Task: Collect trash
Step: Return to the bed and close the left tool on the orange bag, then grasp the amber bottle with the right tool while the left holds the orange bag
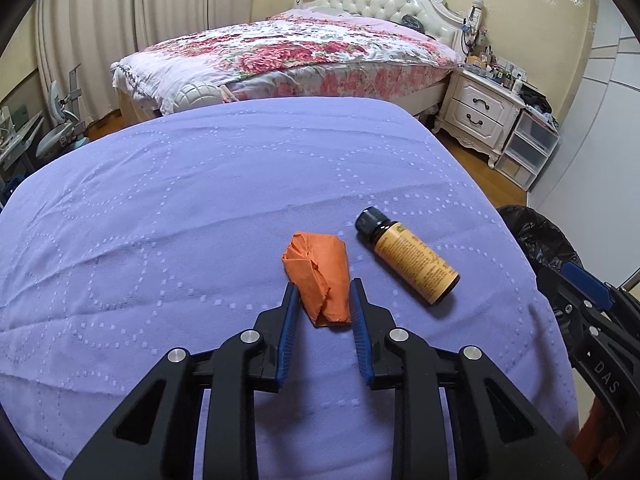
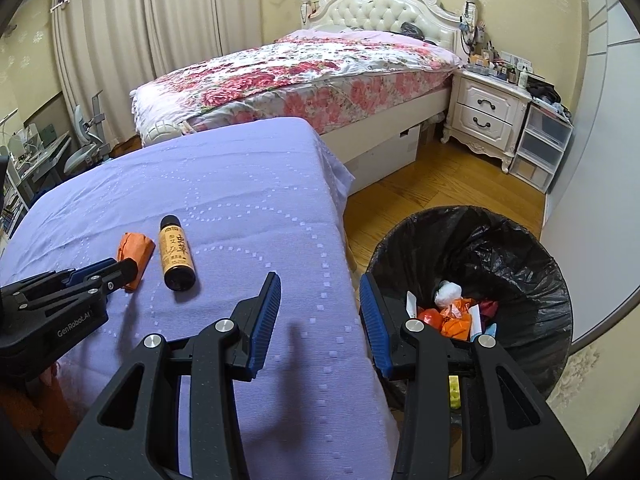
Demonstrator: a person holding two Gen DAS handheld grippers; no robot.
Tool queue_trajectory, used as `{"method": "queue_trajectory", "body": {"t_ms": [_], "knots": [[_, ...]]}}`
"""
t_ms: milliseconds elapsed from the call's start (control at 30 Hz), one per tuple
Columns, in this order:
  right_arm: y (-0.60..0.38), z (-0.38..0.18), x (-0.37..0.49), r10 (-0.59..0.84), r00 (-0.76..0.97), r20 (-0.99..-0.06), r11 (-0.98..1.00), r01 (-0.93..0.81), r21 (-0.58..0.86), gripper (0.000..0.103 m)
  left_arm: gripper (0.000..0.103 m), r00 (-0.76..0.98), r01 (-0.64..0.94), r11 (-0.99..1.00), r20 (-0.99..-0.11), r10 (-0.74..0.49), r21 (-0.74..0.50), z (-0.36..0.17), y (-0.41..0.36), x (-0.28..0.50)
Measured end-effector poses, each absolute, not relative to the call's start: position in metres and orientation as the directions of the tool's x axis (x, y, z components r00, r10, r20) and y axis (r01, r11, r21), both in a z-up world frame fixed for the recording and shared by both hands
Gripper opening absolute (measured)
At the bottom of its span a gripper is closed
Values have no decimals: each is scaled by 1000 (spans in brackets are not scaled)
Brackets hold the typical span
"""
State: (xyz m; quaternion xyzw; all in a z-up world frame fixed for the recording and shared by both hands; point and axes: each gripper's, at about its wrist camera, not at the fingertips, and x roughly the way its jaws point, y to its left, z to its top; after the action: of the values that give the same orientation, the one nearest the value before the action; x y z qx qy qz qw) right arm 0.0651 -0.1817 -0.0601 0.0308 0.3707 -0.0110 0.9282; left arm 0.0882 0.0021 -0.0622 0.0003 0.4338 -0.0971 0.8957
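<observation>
Left wrist view shows my left gripper [image 1: 323,292] parted around the crumpled orange paper wad [image 1: 318,278], not yet pinching, while my right gripper [image 2: 320,288] hovers wide and empty near the black-lined trash bin [image 2: 516,236].

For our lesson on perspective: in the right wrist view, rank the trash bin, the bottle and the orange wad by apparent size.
1. Trash bin, clearly largest.
2. Bottle.
3. Orange wad, partly hidden by the left gripper, so unsure.

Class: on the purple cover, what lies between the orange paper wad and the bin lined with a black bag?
The small bottle lies between the orange wad and the bin, then bare purple cover; the right wrist view shows it.
</observation>
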Motion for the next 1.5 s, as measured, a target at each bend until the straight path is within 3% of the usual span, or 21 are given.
{"method": "queue_trajectory", "body": {"t_ms": [933,1033,1167,1500], "knots": [[-84,-62,109,149,674,-723,984,-173,41,40,26,638,24,997,-767,-68,-70,-61,98,70],[-77,-66,114,142,663,-735,983,-181,27,38,26,640,17,997,-765,-69,-75,-62,103,68],[-73,-72,117,144,640,-754,982,-187,28,24,26,641,14,997,-764,-71,-80,-63,105,67],[-74,-75,105,147,635,-759,981,-191,31,24,26,641,13,996,-764,-74,-86,-64,110,63]]}}
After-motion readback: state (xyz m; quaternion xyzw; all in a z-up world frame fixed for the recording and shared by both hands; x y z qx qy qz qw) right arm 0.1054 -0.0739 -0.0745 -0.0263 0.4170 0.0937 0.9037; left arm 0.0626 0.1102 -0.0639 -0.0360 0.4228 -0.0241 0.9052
